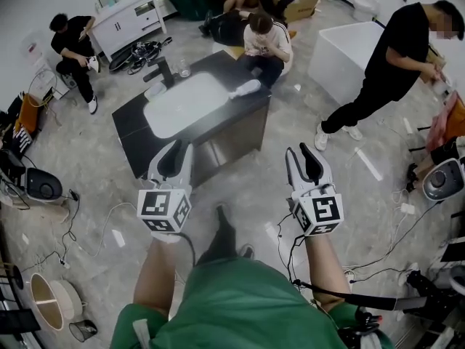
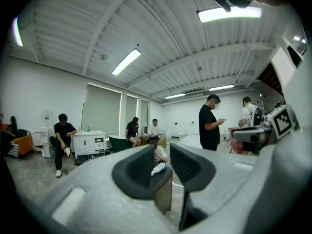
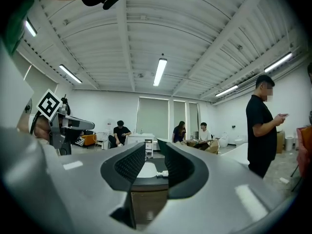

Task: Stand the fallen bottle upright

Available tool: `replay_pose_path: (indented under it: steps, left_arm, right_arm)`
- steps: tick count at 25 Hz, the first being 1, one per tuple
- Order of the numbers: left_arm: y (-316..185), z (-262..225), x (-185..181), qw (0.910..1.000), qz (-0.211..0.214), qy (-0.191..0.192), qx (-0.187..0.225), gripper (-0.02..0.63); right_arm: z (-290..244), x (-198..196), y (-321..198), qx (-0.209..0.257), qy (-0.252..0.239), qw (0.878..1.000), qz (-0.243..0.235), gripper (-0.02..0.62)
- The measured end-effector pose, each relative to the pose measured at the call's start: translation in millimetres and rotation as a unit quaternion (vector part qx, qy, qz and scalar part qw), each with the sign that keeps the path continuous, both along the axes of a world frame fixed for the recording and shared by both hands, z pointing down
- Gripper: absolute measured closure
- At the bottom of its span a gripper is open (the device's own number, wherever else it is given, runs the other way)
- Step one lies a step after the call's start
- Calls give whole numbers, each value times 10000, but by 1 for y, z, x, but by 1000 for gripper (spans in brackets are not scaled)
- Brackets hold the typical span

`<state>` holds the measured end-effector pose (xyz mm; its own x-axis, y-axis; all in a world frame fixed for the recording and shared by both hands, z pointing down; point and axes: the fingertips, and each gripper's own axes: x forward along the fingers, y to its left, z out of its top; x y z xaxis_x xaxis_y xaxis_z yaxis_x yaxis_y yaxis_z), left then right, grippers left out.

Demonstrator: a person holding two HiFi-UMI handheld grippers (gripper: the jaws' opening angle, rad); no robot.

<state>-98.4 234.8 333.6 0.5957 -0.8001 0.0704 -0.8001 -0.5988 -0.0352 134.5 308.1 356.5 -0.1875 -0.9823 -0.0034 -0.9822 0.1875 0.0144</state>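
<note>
Grey concrete floor of a busy workroom from the head view, with a black vanity cabinet topped by a white oval basin (image 1: 134, 122) at its middle. On its side at the right end of that vanity's top, just beside the basin: the fallen white plastic bottle (image 1: 245, 89). Well short of the vanity, held level and aimed toward it: the left hand-held gripper (image 1: 174, 153) and the right hand-held gripper (image 1: 304, 158), both empty. Just behind the vanity, near the bottle, a seated person in a pale shirt (image 1: 265, 38). To the vanity's right, a standing person in black (image 1: 392, 64) by a white bathtub (image 1: 349, 53). On the floor before it, loose cables (image 1: 109, 217).

From the left gripper view: jaws parted, only air between the pads. Far off in the gap, the bottle (image 2: 158, 168) on the vanity's corner.

From the right gripper view: jaws likewise spread wide and bare. Bottle (image 3: 163, 174) small, right of the basin.

Likely troubles:
- Nudging the smooth round bottle off the vanity's edge instead of clamping it.
- Pinching too near one end, with a slip on tipping up.
- Snagging a foot on the cables during the approach.
- Brushing the seated person behind the vanity with a long reach.

Black tap (image 1: 164, 71) at the vanity's rear left, well apart from the bottle, no obstacle.
</note>
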Motion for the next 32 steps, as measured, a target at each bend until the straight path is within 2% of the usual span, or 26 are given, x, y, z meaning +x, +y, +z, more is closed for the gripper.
replay_pose_path:
  steps: [6, 12, 21, 28, 32]
  left_arm:
    - [-41, 23, 23, 9996, 204, 2, -195, 465]
    - [-107, 37, 34, 9990, 305, 81, -311, 459]
    - [-231, 31, 17, 9988, 268, 280, -295, 458]
    - [-302, 48, -14, 9973, 232, 518, -459, 459]
    - [-326, 57, -31, 9965, 182, 615, -535, 459]
  right_arm:
    - [14, 20, -32, -194, 29, 9997, 150, 485]
    - [21, 32, -90, -337, 125, 9990, 269, 485]
    - [14, 16, -205, -444, 313, 9982, 265, 485]
    - [18, -8, -275, -658, 666, 9954, 189, 485]
    - [25, -10, -304, -834, 646, 9942, 202, 485]
